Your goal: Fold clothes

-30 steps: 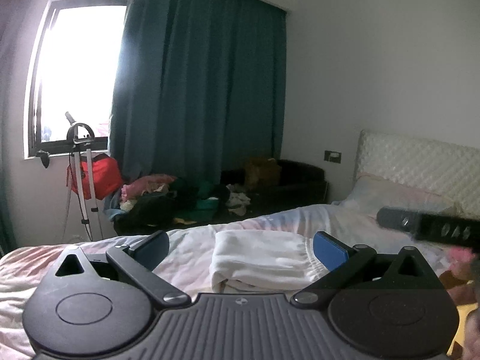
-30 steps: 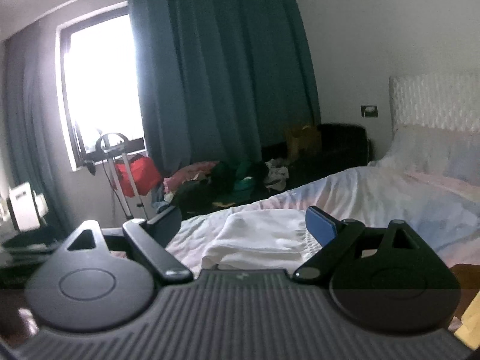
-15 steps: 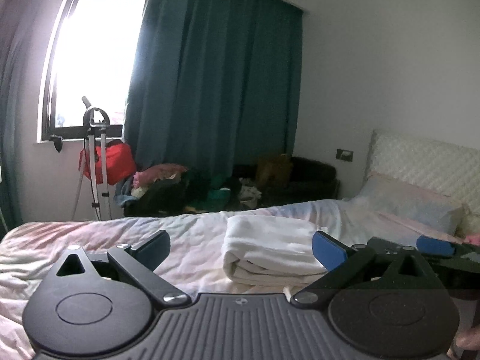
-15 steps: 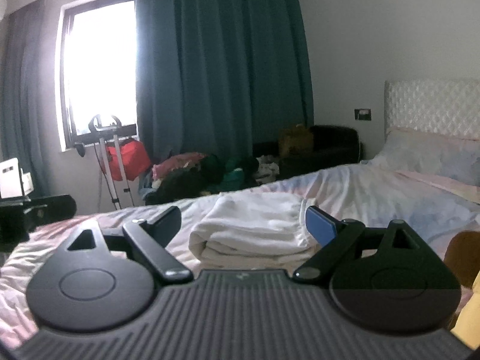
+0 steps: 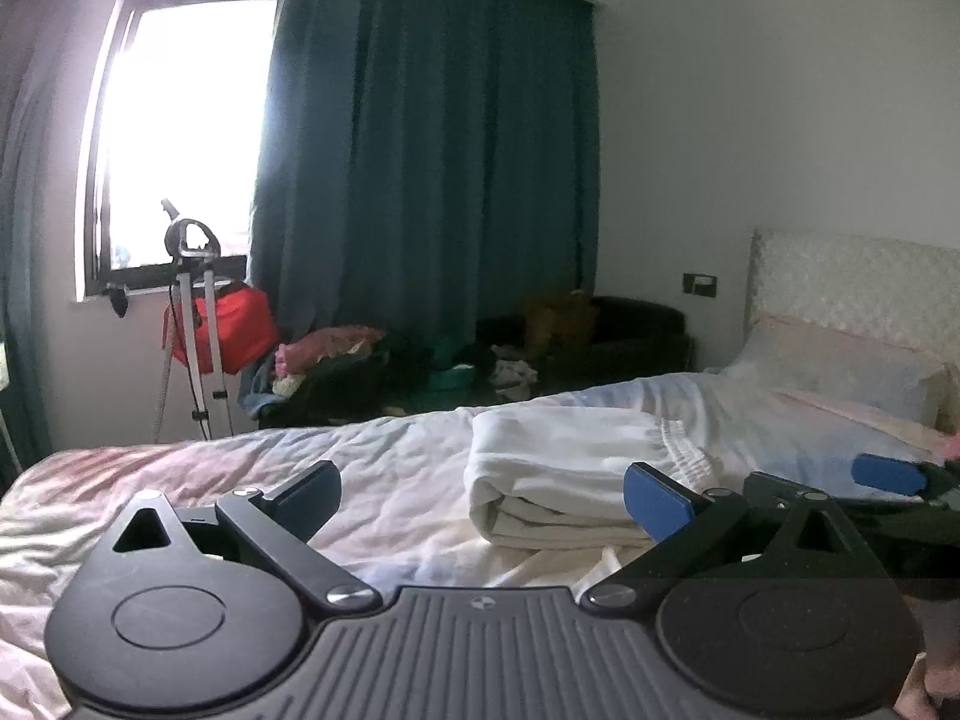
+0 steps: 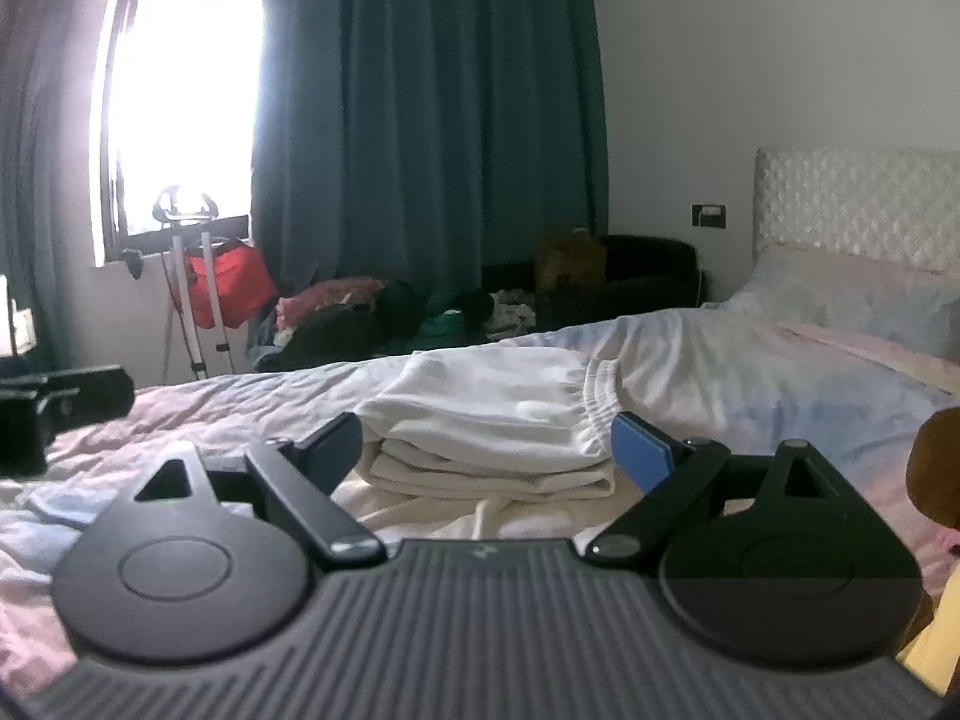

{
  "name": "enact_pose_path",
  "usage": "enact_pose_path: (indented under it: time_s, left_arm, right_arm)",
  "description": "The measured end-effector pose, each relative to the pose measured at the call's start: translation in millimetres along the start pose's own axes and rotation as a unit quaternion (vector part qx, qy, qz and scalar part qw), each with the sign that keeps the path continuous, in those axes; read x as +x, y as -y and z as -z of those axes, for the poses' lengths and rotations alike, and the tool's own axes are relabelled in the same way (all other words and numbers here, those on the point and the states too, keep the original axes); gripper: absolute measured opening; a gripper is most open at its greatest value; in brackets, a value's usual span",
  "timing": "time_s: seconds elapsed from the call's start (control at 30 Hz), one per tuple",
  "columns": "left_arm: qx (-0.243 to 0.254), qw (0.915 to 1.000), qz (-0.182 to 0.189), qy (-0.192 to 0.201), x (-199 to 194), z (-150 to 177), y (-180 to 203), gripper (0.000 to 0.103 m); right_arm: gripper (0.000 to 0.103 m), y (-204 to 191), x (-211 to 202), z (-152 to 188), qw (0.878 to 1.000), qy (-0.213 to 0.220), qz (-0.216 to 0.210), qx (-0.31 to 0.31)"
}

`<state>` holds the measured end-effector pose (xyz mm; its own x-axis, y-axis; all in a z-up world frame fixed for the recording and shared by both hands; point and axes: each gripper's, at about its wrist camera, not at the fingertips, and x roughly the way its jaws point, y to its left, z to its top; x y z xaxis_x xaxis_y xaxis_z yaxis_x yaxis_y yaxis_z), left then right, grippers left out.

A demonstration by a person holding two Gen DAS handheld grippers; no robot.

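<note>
Folding looked nearly done, since the white garment [image 6: 492, 414] lay in a neat stack on the bed [image 6: 750, 360], with both the left hand-held gripper [image 5: 480, 489] and right hand-held gripper [image 6: 486, 441] released, grasping nothing.

I see soft, matt white cloth in the folded garment [image 6: 492, 420], its elastic waistband finely ribbed. The bed sheet [image 5: 384, 468] under it is thin, crinkled fabric. My right gripper [image 6: 486, 450] is matt black plastic with ridged casing; the headboard [image 6: 858, 204] looks glossy and quilted.
</note>
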<state>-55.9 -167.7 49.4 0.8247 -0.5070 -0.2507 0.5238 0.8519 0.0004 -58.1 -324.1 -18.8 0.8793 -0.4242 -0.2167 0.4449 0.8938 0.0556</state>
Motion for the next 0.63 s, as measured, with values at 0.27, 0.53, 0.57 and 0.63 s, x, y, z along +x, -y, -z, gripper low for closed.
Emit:
enact_pose_path:
  time_s: [0.27,0.53,0.57,0.63]
  left_arm:
    - [0.007,0.9999,-0.008,-0.013,19,11,-1,0.101]
    - [0.0,0.9993,-0.012,-0.036,31,18,-3,0.102]
    - [0.0,0.9992,-0.013,-0.037,31,19,-3,0.102]
    - [0.0,0.9992,-0.014,-0.038,32,19,-3,0.102]
  right_arm:
    - [0.091,1,15,9,1.0,-0.017,0.023,0.003]
    - [0.091,3,22,11,0.999,-0.03,0.029,0.01]
    - [0.091,2,23,12,0.999,-0.032,0.029,0.007]
    - [0.091,1,22,12,0.999,-0.033,0.028,0.003]
